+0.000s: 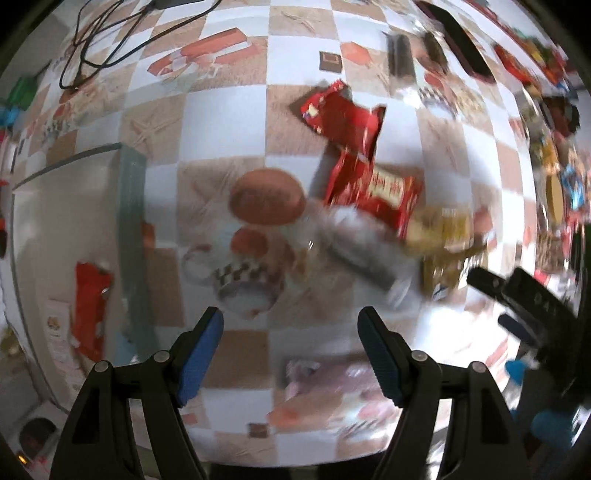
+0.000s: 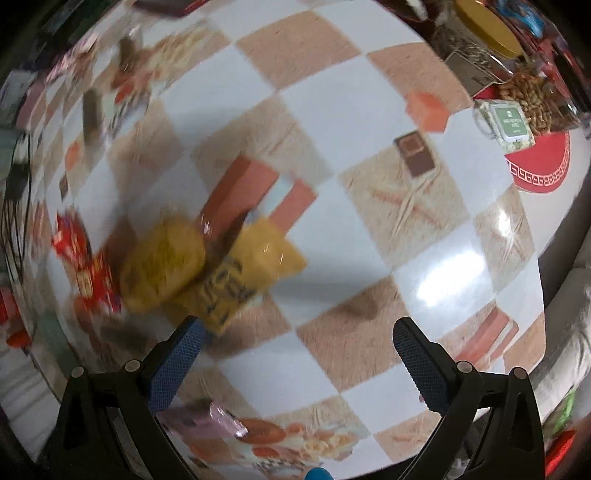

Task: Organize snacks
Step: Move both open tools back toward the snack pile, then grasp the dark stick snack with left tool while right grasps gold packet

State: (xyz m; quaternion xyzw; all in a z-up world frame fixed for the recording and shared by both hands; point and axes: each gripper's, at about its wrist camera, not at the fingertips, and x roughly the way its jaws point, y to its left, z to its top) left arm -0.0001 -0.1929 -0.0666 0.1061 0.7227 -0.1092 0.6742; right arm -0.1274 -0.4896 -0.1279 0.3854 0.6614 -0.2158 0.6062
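Observation:
Several snack packets lie on a chequered tablecloth. In the left wrist view two red packets (image 1: 354, 144) overlap a grey-silver packet (image 1: 354, 243) and a yellow packet (image 1: 439, 229). My left gripper (image 1: 291, 350) hangs open above the cloth below them, nothing between its blue pads. My right gripper shows at the right edge (image 1: 517, 295). In the right wrist view the yellow packets (image 2: 207, 266) lie blurred left of centre, with red packets (image 2: 83, 266) beyond. My right gripper (image 2: 299, 354) stands open over bare cloth, its left fingertip (image 2: 188, 336) near the yellow packet's corner. A pink packet (image 2: 207, 417) lies below.
A white tray with a greenish rim (image 1: 129, 236) holds a red packet (image 1: 88, 306) at the left. Black cables (image 1: 96, 44) trail at the top left. A jar with a yellow lid (image 2: 487, 29), nuts and a green-labelled box (image 2: 509, 125) crowd the far right corner.

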